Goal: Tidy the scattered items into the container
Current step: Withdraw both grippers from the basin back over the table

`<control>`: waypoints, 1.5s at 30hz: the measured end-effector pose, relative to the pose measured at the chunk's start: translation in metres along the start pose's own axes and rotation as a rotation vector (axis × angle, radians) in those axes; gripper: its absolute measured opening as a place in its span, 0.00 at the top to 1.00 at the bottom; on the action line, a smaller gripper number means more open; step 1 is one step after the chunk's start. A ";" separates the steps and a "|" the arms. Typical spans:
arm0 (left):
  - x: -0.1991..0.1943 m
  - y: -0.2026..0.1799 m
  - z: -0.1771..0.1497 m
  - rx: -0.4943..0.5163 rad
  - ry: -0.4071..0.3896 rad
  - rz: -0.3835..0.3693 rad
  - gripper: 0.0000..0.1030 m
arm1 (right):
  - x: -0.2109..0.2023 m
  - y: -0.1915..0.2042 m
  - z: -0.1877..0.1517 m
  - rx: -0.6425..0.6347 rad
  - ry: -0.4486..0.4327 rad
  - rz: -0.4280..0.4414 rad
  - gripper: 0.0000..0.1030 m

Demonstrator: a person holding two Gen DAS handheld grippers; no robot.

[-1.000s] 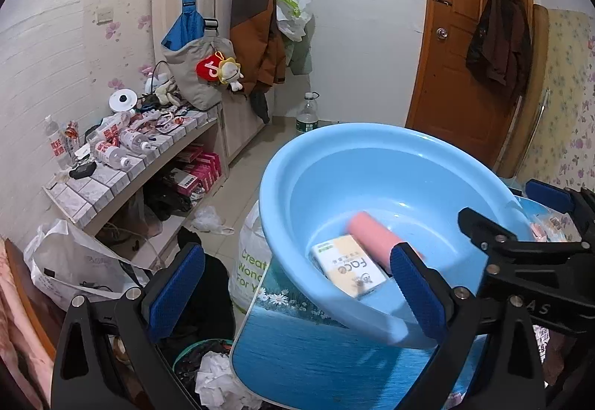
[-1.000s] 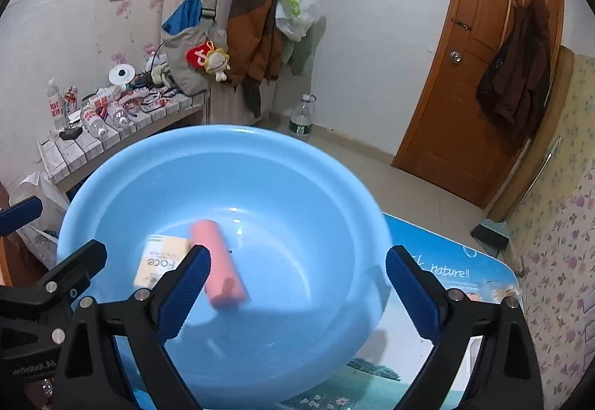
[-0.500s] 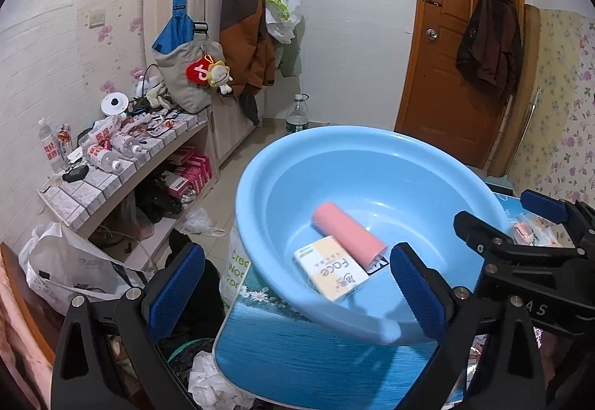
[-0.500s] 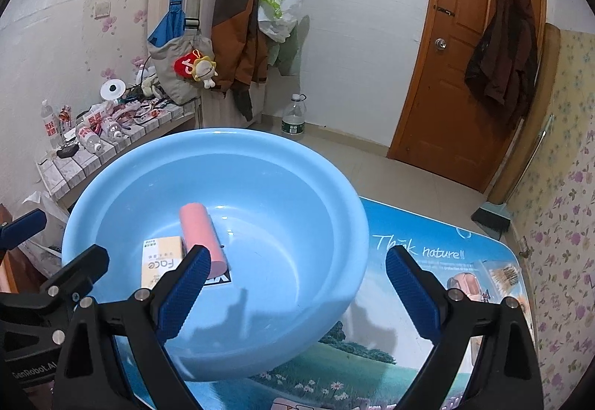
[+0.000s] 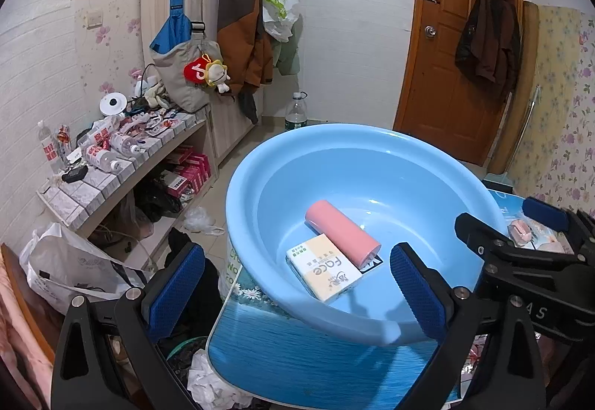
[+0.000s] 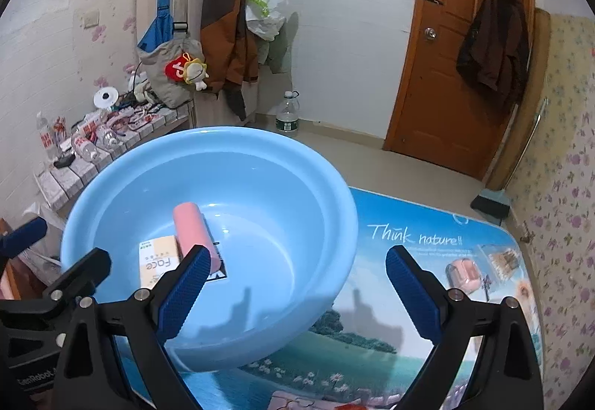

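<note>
A light blue basin (image 5: 260, 164) (image 6: 327, 194) stands on the table's left part, its rim jutting past the table edge. Inside lie a pink cylinder (image 5: 340, 231) (image 6: 191, 228) and a yellow-white "face" box (image 5: 323, 272) (image 6: 158, 261), side by side and touching. A dark card peeks from under the cylinder. My left gripper (image 5: 295, 261) is open in front of the basin, holding nothing. My right gripper (image 6: 299, 257) is open too, over the basin's right rim. A pink packaged item (image 6: 465, 270) and a small packet (image 6: 502, 259) lie on the table's right side.
The table (image 6: 409, 298) has a blue nature-print top. To the left a tiled shelf (image 5: 111, 183) is crowded with bottles, with bags and clutter on the floor below it. Coats hang on the far wall, a water bottle (image 5: 295, 110) stands below them, and a wooden door (image 5: 446, 75) is at the back right.
Both grippers have drawn back from the basin, so it looks smaller and more of the table shows. The cylinder and box sit closer to the basin's near wall. Both stay open.
</note>
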State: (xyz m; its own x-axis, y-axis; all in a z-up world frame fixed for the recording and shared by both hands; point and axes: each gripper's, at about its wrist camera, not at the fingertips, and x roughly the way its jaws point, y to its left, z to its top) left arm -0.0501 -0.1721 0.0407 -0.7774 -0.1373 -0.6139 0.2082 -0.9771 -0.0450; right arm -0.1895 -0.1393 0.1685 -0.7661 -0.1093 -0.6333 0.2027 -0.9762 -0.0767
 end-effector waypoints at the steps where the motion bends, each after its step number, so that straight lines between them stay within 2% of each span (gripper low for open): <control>1: -0.001 -0.001 0.001 0.002 -0.001 0.000 0.02 | -0.002 -0.001 -0.002 0.008 -0.004 -0.004 0.07; 11: -0.014 -0.010 0.003 0.013 -0.026 -0.008 0.01 | -0.021 -0.029 -0.013 0.126 -0.008 0.073 0.07; 15: -0.022 -0.015 0.004 0.022 -0.041 -0.010 0.01 | -0.046 -0.038 -0.011 0.171 -0.077 0.068 0.07; 21: -0.034 -0.023 0.007 0.035 -0.061 -0.016 0.01 | -0.091 -0.038 -0.009 0.139 -0.284 0.016 0.07; 22: -0.036 -0.026 0.008 0.037 -0.066 -0.018 0.01 | -0.094 -0.038 -0.010 0.127 -0.293 0.012 0.07; 24: -0.040 -0.030 0.008 0.042 -0.072 -0.022 0.02 | -0.092 -0.035 -0.009 0.095 -0.248 -0.029 0.07; 27: -0.040 -0.037 0.006 0.065 -0.063 -0.010 0.02 | -0.091 -0.039 -0.014 0.107 -0.193 -0.006 0.07; 34: -0.042 -0.040 0.005 0.055 -0.062 -0.013 0.01 | -0.098 -0.047 -0.018 0.090 -0.182 -0.019 0.07; 39: -0.043 -0.041 0.006 0.050 -0.065 -0.012 0.01 | -0.098 -0.059 -0.019 0.119 -0.166 -0.064 0.07; 45: -0.043 -0.043 0.005 0.055 -0.057 -0.021 0.01 | -0.098 -0.071 -0.028 0.153 -0.158 -0.079 0.07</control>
State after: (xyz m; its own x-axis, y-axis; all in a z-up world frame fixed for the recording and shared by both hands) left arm -0.0286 -0.1245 0.0724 -0.8143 -0.1239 -0.5671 0.1594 -0.9871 -0.0133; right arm -0.1114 -0.0537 0.2145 -0.8643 -0.0478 -0.5008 0.0531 -0.9986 0.0038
